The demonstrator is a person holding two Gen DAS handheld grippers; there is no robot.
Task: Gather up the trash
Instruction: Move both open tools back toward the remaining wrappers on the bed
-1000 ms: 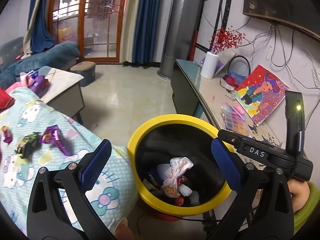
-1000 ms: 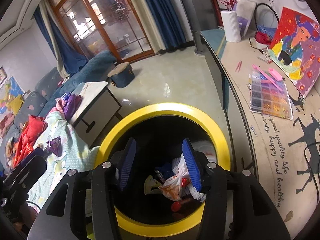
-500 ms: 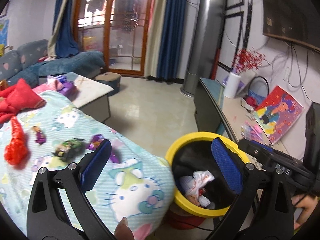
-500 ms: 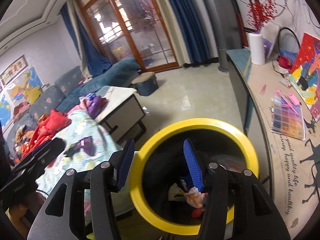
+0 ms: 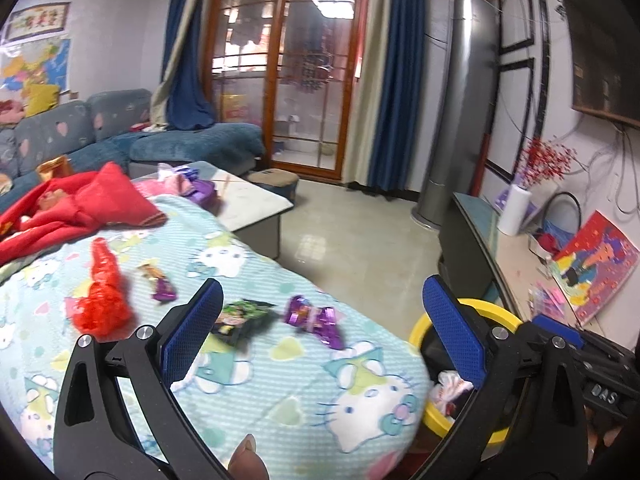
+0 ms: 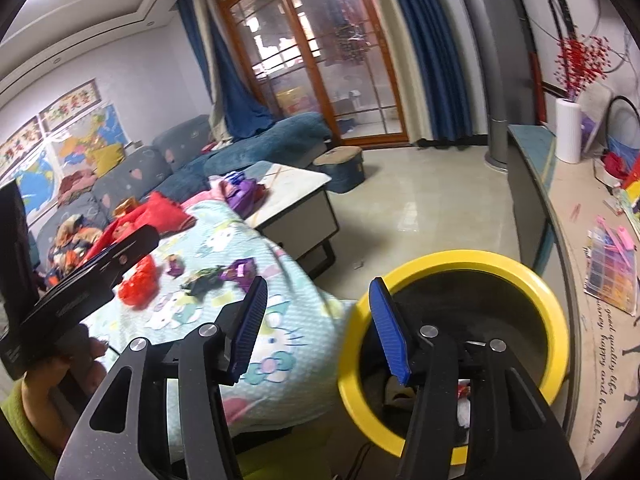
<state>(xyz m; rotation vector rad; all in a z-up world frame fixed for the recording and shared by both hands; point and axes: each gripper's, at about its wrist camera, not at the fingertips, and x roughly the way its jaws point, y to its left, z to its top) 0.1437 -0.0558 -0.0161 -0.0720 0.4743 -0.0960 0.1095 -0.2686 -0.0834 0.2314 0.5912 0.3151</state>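
Both grippers hang in the air over the edge of a blanket (image 5: 280,396) printed with cartoon cats, next to a yellow-rimmed bin (image 6: 460,264). The left gripper (image 5: 320,328) has its jaws spread wide, nothing between them. The right gripper (image 6: 320,320) stands about half open and has just been opening a little more; nothing between its blue pads (image 6: 390,330) either.

Trash still on the blanket: a purple foil wrapper (image 5: 316,320), a dark green packet (image 5: 240,316) just beside it, a smaller purple wrapper (image 5: 160,284) further back, and a crumpled red plastic piece (image 5: 102,296) off to the left. All lie apart from both grippers, ahead of the left one. A red cloth (image 5: 80,204) is heaped at the far end of the blanket.

The bin sits on the floor just to the right of the blanket's edge, touching or nearly touching it. Inside it, a white wrapper with red print (image 5: 452,388) and other bits, mostly hidden behind the gripper fingers.

In the right wrist view, the person's left hand (image 6: 60,372) in a green sleeve (image 6: 24,432) holds the other tool's handle.

Behind: a low white table (image 6: 296,188), a blue sofa (image 5: 120,128), glass doors (image 5: 288,80), and a long counter (image 6: 580,240) with a white vase (image 6: 568,130) and a bright painting (image 5: 592,264).
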